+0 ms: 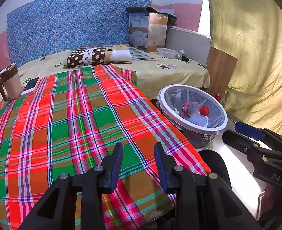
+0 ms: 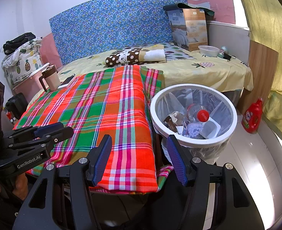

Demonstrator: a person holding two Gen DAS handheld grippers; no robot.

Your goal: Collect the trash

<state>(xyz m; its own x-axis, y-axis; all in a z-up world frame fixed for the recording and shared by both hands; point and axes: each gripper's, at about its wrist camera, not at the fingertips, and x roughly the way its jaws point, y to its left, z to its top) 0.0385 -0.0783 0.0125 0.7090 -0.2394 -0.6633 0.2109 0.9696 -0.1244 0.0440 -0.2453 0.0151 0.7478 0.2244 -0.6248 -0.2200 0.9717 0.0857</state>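
A white-rimmed trash bin with a clear liner stands on the floor right of the plaid-covered table; it also shows in the left wrist view. Inside lie a clear bottle with a red cap, a white cup, wrappers and a bluish wad. The bottle shows in the left wrist view too. My left gripper is open and empty over the plaid cloth. My right gripper is open and empty near the table's corner, beside the bin.
A lidded mug and a phone sit at the table's far left. Behind is a bed with a pillow, a box, a plastic bowl and a small bottle. A red detergent bottle stands on the floor by a yellow curtain.
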